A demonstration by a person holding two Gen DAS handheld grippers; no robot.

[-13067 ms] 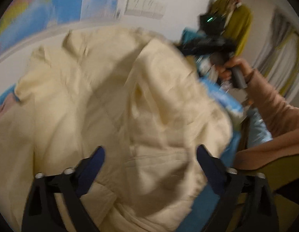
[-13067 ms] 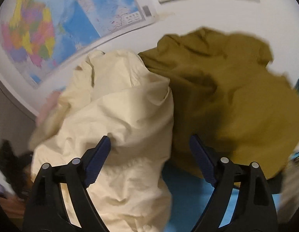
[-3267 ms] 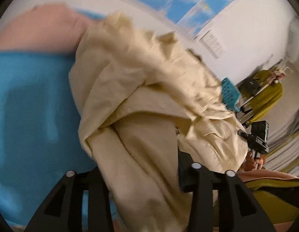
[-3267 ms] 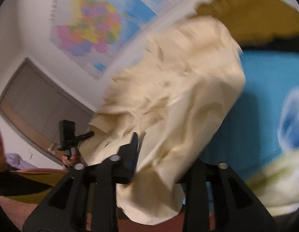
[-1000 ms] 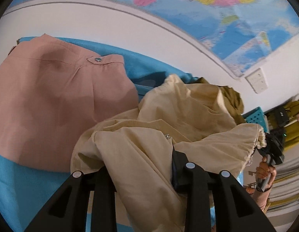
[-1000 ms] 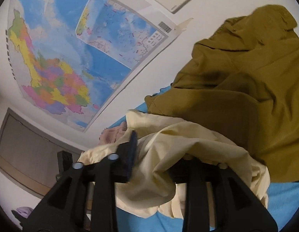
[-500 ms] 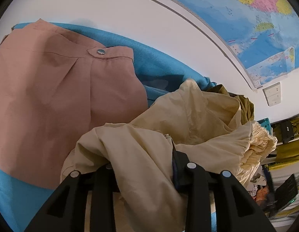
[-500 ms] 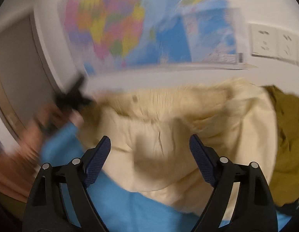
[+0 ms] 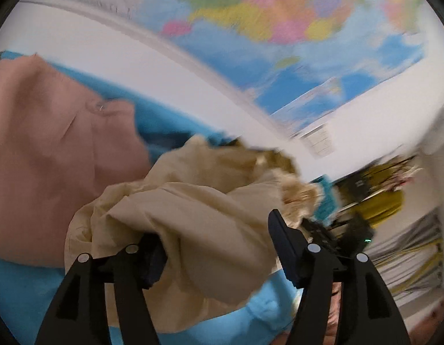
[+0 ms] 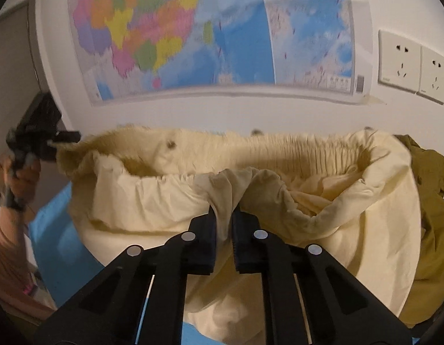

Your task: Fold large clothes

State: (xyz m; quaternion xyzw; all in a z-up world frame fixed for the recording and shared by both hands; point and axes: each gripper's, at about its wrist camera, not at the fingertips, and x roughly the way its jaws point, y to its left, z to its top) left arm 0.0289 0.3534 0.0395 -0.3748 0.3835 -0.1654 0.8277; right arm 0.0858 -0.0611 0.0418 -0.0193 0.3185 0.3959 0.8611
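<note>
The cream garment (image 10: 308, 230) with an elastic gathered waistband lies bunched on the blue bed cover (image 10: 61, 247). My right gripper (image 10: 222, 224) is shut on a fold of its waistband edge. In the left wrist view the same cream garment (image 9: 193, 210) lies between the fingers of my left gripper (image 9: 219, 247), whose jaws stand apart, with cloth draped over the left finger. The left gripper also shows in the right wrist view (image 10: 40, 132), touching the far left end of the waistband.
A pink garment (image 9: 49, 149) lies spread on the blue cover to the left. An olive garment (image 10: 428, 215) lies to the right of the cream one. A wall with a map (image 10: 193, 34) and sockets (image 10: 400, 60) stands close behind.
My right gripper, open half a second ago, has closed on the cream waistband. My left gripper's jaws have opened from their grip on the cream cloth, and the view has swung.
</note>
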